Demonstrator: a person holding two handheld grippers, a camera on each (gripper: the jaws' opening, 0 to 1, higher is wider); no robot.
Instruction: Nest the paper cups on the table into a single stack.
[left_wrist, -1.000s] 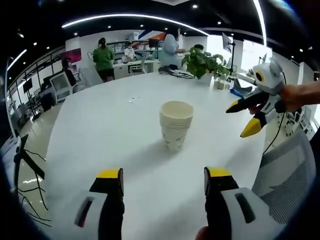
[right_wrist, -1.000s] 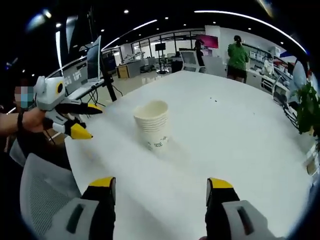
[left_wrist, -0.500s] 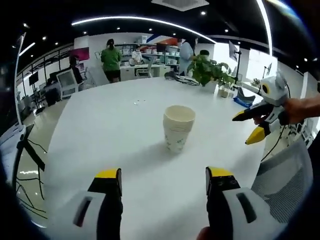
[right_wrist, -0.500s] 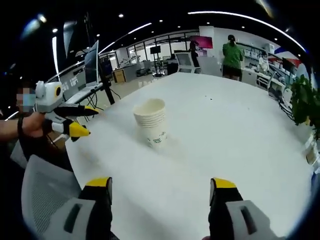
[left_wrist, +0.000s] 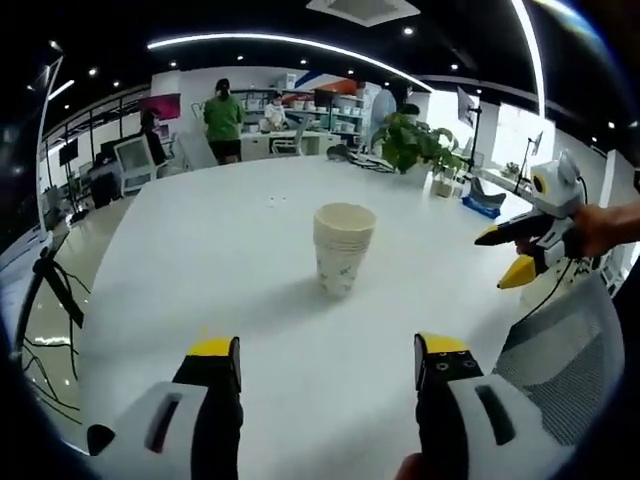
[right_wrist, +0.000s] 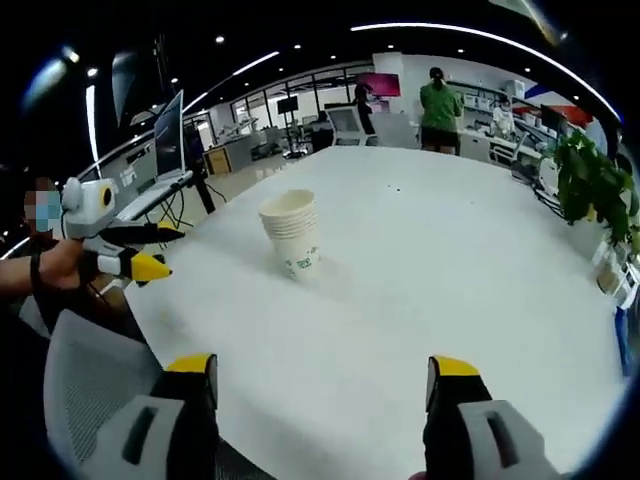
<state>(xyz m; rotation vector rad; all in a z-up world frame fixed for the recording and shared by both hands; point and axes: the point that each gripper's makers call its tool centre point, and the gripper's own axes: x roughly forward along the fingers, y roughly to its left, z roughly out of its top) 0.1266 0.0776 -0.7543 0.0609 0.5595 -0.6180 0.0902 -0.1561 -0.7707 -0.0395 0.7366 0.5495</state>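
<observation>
One stack of paper cups (left_wrist: 343, 248) stands upright on the white table (left_wrist: 200, 260), a little above the centre of the left gripper view, at about 12 o'clock from that gripper's jaws. In the right gripper view the same stack (right_wrist: 291, 233) is at about 11 o'clock. Several rims show one inside the other, so the cups are already nested; I see no loose cup on the table, and I judge the task finished or nearly so.

Both grippers are well apart from the stack. The left gripper (left_wrist: 328, 362) has its jaws wide open and holds nothing; bare table shows between the yellow tips. The right gripper (right_wrist: 327, 378) is also wide open and empty. Each one also comes into the other's view: the right gripper (left_wrist: 518, 252) at 3 o'clock, held by a hand (left_wrist: 608, 228) beyond the table edge, and the left gripper (right_wrist: 130, 250) at 9 o'clock. I think they are held away so that nothing can knock the light, tall stack over.

Farther out, a grey mesh chair (left_wrist: 565, 345) is at the near table edge. A green plant (left_wrist: 415, 142) stands at the far side, around 1 o'clock. People (left_wrist: 222, 118) stand among desks in the office behind, around 11 o'clock.
</observation>
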